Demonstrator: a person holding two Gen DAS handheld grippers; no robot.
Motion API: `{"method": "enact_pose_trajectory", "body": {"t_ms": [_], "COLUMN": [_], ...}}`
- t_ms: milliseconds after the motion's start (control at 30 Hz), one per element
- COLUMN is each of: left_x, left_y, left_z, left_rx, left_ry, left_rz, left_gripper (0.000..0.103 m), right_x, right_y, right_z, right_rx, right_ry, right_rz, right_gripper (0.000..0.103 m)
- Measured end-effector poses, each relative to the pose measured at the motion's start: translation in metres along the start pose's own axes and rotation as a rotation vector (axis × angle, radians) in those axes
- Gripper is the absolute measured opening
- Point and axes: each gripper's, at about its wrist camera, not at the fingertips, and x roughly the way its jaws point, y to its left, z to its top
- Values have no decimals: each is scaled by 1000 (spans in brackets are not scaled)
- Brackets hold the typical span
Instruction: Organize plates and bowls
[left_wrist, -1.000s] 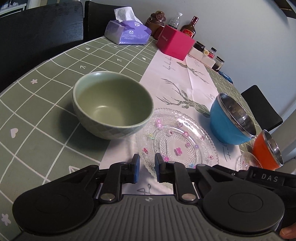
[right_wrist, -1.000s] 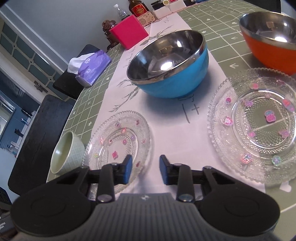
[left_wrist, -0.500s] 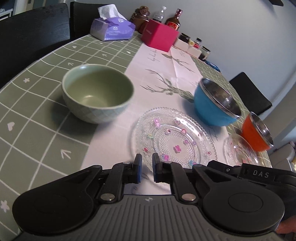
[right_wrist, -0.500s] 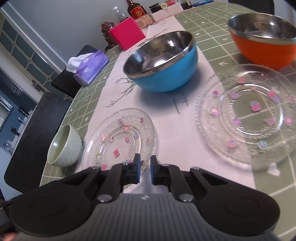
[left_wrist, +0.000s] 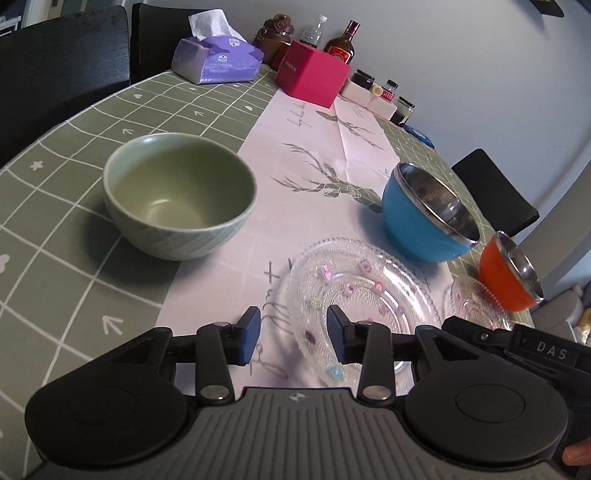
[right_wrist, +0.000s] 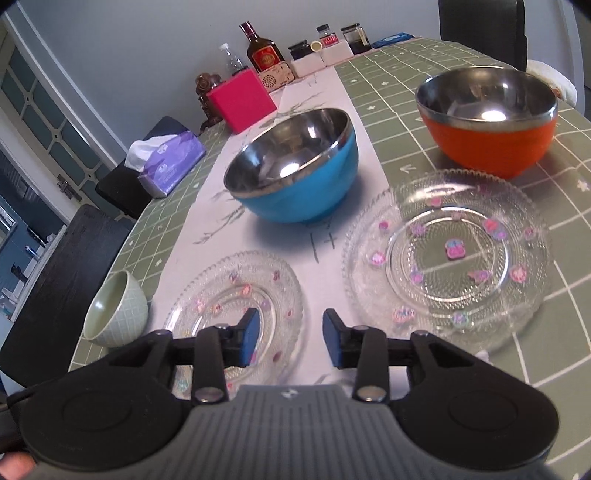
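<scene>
Two grippers are hovering low over a table covered in a green checked cloth with a pale runner down its middle. Both have just been opening, and both are standing released now, jaws parted with nothing between the pads.

From its own wrist camera, the left gripper is hanging over the near edge of a clear glass plate with small coloured flowers, which is lying on the runner. A green bowl is sitting upright to the left of that plate, half on the cloth and half on the runner. A blue bowl with a steel inside is sitting beyond the plate, and an orange bowl is sitting further right, with a second glass plate just in front of it.

Seen from the right wrist, the right gripper is hovering over the gap between the two plates, its left finger crossing the rim of the smaller-looking plate in view. The second plate is lying near the orange bowl, close to its base; whether they are touching I cannot tell.

Along the far edge a pink box, a purple tissue pack, bottles and small jars are standing. Black chairs are ringing the table.
</scene>
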Motion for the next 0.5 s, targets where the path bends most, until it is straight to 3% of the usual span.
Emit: {"method": "enact_pose_trajectory", "body": {"t_ms": [100, 167, 333, 400, 500], "left_x": [5, 7, 10, 11, 10], "left_y": [-3, -5, -8, -10, -12], "left_z": [-1, -2, -2, -3, -4], "left_rx": [31, 47, 76, 83, 82], "left_ry": [-10, -17, -14, -19, -24], "left_rz": [-6, -9, -11, 5, 21], "left_gripper": [44, 43, 26, 24, 24], "right_x": [9, 14, 18, 21, 21], "right_y": [-4, -8, -9, -10, -8], "right_z": [3, 3, 1, -1, -2], "right_rx": [12, 30, 38, 54, 57], "right_ry": [12, 24, 20, 35, 27], "right_rz": [-11, 2, 32, 53, 47], "right_gripper": [36, 26, 21, 14, 13]}}
